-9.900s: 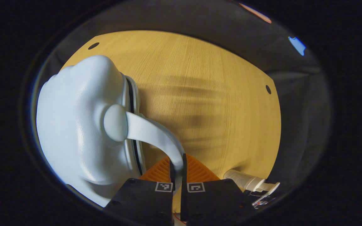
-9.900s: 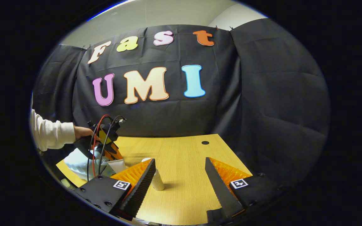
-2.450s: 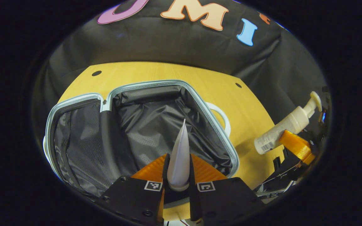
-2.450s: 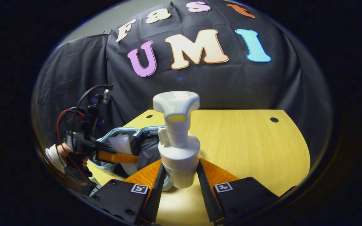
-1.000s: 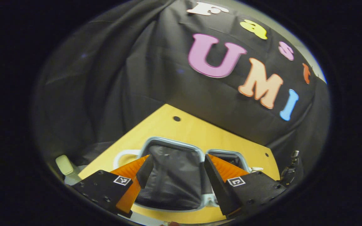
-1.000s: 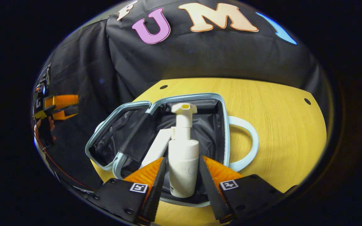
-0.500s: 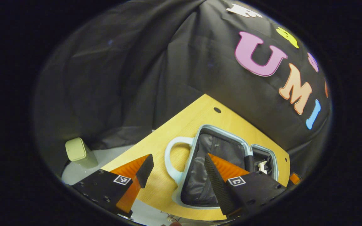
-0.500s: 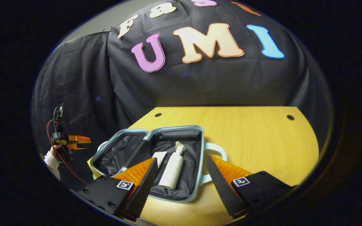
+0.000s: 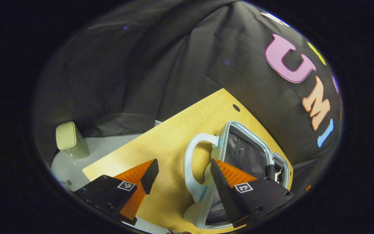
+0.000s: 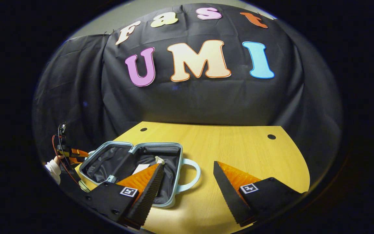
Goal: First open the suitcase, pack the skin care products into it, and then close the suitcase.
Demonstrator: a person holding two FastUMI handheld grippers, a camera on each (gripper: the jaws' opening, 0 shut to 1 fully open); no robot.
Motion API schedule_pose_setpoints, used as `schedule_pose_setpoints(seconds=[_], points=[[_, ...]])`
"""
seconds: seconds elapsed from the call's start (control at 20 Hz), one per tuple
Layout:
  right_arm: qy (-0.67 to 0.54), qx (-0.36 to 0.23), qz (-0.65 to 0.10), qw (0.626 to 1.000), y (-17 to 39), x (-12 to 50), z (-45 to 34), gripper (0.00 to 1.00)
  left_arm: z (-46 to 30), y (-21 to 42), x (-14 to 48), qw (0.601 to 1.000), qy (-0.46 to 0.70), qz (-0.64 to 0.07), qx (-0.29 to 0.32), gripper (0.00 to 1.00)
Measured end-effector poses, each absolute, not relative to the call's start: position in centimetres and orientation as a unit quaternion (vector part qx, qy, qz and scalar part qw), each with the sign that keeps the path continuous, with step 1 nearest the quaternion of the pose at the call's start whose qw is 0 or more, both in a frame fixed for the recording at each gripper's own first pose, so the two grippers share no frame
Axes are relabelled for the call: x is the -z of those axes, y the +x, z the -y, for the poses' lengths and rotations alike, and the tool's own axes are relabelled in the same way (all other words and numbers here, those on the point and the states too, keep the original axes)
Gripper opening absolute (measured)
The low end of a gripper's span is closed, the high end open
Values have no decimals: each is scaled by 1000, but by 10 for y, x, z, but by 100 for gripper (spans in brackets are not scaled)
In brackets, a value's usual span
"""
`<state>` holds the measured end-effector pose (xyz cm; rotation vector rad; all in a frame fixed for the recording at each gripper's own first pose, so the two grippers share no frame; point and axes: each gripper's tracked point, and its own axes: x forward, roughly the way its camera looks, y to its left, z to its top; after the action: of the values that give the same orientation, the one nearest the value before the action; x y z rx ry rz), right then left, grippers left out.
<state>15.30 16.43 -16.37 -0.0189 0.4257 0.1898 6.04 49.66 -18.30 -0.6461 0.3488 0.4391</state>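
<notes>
Both grippers, left and right, fingers wide, apparently holding nothing.

Bare table right of open suitcase

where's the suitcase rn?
The suitcase lies open on the wooden table, lower left in the right gripper view, handle toward table centre.

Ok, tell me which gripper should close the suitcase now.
Probably left: the left gripper hangs open just over the suitcase, by its handle. The right gripper, also open, sits beside it over the table.
</notes>
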Motion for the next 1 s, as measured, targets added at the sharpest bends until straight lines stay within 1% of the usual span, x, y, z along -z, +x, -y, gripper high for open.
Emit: schedule_pose_setpoints(seconds=[0.1,0.15,0.2,0.25,0.3,0.35,0.4,0.45,0.5,0.55,0.6,0.65,0.75,0.85,1.0], points=[[-9,-89,-213,973,153,165,-162,98,-499,66,188,907,-326,-169,-207,89],[-11,-89,-214,973,154,165,-162,98,-500,68,190,907,-327,-169,-206,81],[-12,-90,-213,973,154,165,-164,98,-499,69,194,907,-327,-172,-203,75],[-16,-91,-213,973,153,165,-164,98,-499,72,196,907,-328,-175,-200,73],[-20,-92,-213,972,153,166,-164,98,-498,73,198,906,-328,-178,-198,56],[-24,-92,-215,972,152,166,-163,98,-498,75,200,906,-329,-181,-196,51],[-27,-92,-216,972,151,168,-163,98,-497,77,201,906,-328,-184,-195,53],[-28,-92,-216,972,151,168,-163,98,-496,78,201,906,-330,-184,-190,34],[-30,-90,-217,972,151,169,-161,94,-492,80,197,907,-334,-182,-181,35],[-30,-88,-217,972,150,168,-160,98,-494,83,198,906,-337,-175,-185,14],[-30,-87,-215,972,151,167,-159,98,-494,84,196,906,-341,-173,-182,5],[-30,-85,-213,973,151,165,-158,98,-492,83,194,906,-343,-172,-179,5],[-30,-82,-210,974,151,163,-154,98,-490,82,190,906,-345,-171,-178,0],[-29,-77,-206,975,152,159,-149,98,-487,82,186,907,-335,-178,-182,0],[-21,-73,-198,977,156,155,-145,98,-485,78,160,916,-312,-170,-186,0]])
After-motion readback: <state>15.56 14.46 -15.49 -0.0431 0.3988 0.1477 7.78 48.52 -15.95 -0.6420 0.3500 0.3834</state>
